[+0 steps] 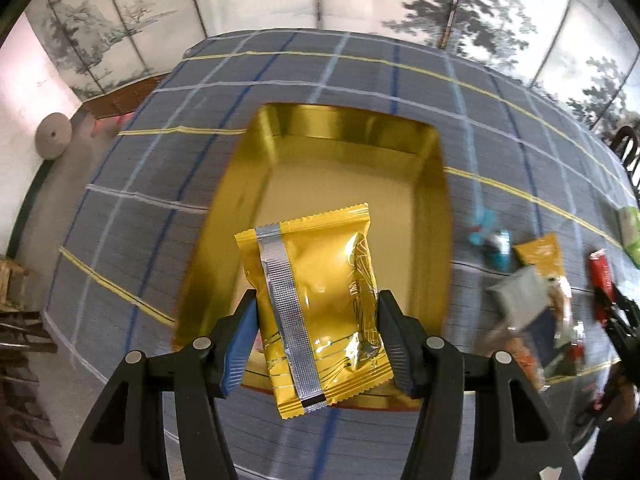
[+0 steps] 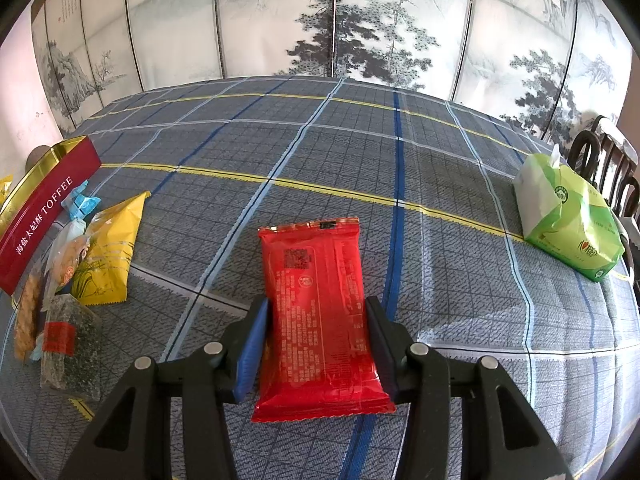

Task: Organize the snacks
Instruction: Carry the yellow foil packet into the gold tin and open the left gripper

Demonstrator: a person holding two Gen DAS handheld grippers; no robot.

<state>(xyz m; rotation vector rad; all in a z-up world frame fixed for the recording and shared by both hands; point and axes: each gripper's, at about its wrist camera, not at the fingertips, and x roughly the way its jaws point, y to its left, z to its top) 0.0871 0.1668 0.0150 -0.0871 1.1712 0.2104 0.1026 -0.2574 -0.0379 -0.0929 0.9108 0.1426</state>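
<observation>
Two grippers each hold one snack above a table (image 2: 440, 280) covered in a grey cloth checked with blue, white and yellow lines.

The left gripper (image 1: 316, 320) is clenched on a gold packet (image 1: 320, 304), its blue pads pressing both long sides. The packet is shiny yellow foil, puffed in the middle, with zigzag-cut ends and a silver seam strip running down its length; thin line drawings mark one edge. It hangs over a tin (image 1: 430, 208), a rectangular box with a mirror-gold inside and a pale bare floor. From the right wrist view the tin's outer wall is dark red with white lettering that reads TOFFEE.

The right gripper (image 2: 316, 336) is clenched on a red packet (image 2: 320, 320), a flat glossy wrapper with crimped ends and fine print across its face, pointing away over the cloth.

Beside the tin lies a small heap of snacks (image 2: 68, 272): a yellow pouch (image 2: 110, 256), a blue-wrapped sweet (image 2: 82, 204), clear packs of biscuits and a dark green pack with a red label.

A green tissue pack (image 2: 568, 228) sits well apart, near the table's far right edge. A painted landscape screen (image 2: 360, 20) stands behind the table.
</observation>
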